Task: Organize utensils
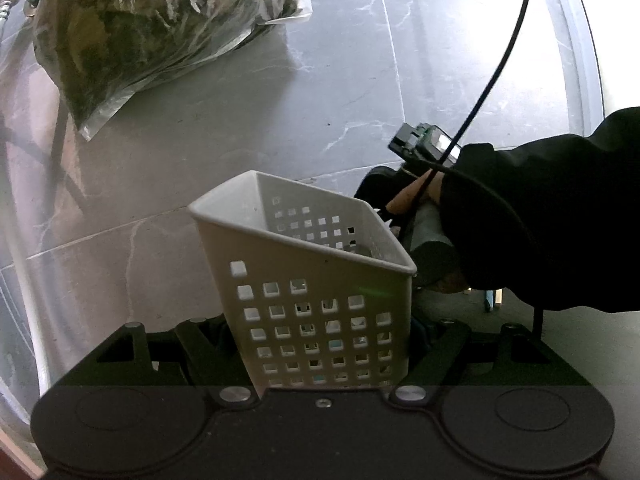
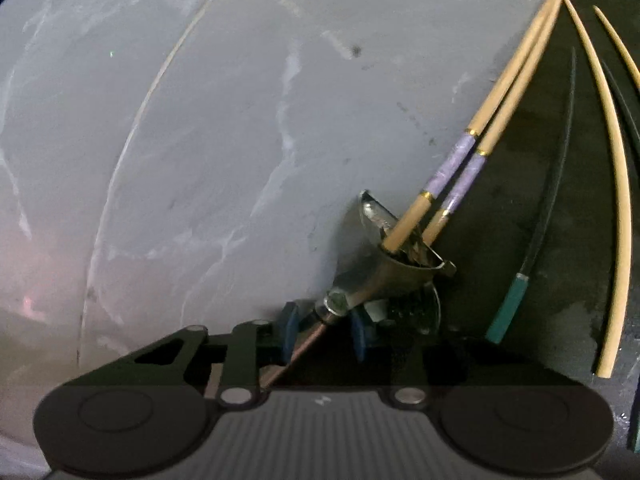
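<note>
Left tool [image 1: 320, 344] is clamped on the white perforated basket [image 1: 308, 280], holding it tilted above the grey marble floor [image 1: 340, 72]. Right tool [image 2: 324, 328] has its blue pads on either side of a metal spoon's [image 2: 384, 260] handle, but can't tell if they're pressing. Two purple-banded chopsticks [image 2: 472, 160] rest their ends in the bowl, near more chopsticks on the dark counter [image 2: 560, 288].

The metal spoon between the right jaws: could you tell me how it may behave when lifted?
The metal spoon looks stiff, so it should not bend. Its thin, shiny handle may slip or pivot between the blue pads. Two chopsticks rest in its bowl and would probably slide off.
</note>
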The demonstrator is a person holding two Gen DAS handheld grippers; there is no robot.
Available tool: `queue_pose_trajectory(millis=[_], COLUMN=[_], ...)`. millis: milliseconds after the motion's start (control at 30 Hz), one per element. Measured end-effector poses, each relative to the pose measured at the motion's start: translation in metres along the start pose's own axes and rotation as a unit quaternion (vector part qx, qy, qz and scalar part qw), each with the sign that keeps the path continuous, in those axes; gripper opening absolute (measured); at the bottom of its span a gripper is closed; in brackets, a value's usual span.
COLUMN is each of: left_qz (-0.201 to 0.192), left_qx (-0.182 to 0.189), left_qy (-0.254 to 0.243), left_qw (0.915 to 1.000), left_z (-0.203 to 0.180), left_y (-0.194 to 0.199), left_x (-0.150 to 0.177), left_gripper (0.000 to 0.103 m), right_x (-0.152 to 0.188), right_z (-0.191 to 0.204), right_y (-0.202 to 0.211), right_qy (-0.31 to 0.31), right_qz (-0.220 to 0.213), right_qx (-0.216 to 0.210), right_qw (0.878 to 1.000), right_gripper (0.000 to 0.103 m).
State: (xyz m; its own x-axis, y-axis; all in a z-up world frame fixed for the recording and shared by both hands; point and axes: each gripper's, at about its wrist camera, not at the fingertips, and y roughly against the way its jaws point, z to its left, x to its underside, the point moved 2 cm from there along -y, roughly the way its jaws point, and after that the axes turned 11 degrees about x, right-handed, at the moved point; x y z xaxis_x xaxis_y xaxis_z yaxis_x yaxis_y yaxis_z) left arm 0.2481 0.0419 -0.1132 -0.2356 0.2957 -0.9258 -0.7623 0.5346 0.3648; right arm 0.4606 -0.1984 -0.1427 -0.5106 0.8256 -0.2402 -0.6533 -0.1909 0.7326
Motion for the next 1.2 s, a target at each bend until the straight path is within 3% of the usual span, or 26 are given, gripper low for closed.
queue_pose_trajectory(millis=[200, 367, 567, 767, 1033, 1200], left_qz=[0.0, 0.0, 0.0, -0.001, -0.004, -0.006], left_qx=[-0.002, -0.002, -0.002, -0.002, -0.002, -0.001], left_qy=[0.002, 0.002, 0.002, 0.002, 0.005, 0.004], left_qw=[1.0, 1.0, 1.0, 1.0, 1.0, 1.0], left_z=[-0.001, -0.001, -0.001, -0.002, -0.001, 0.0], left_y=[0.0, 0.0, -0.001, 0.0, 0.0, 0.0], left_x=[0.0, 0.0, 0.0, 0.0, 0.002, 0.003], left_gripper=[0.079, 0.079, 0.079, 0.079, 0.079, 0.079], right_x=[-0.007, -0.012, -0.017, -0.014, 0.0, 0.014], right_z=[-0.008, -0.016, -0.042, -0.059, -0.07, -0.069], right_y=[0.009, 0.013, 0.015, 0.018, 0.054, 0.098], right_qy=[-0.001, 0.028, 0.017, 0.023, 0.092, 0.152], right_qz=[-0.028, -0.054, -0.045, -0.031, -0.025, -0.076], right_qx=[0.001, -0.025, -0.075, -0.094, -0.108, -0.137], right_qw=[1.0, 0.998, 0.996, 0.995, 0.99, 0.976], right_gripper=[0.029, 0.029, 0.025, 0.021, 0.019, 0.019])
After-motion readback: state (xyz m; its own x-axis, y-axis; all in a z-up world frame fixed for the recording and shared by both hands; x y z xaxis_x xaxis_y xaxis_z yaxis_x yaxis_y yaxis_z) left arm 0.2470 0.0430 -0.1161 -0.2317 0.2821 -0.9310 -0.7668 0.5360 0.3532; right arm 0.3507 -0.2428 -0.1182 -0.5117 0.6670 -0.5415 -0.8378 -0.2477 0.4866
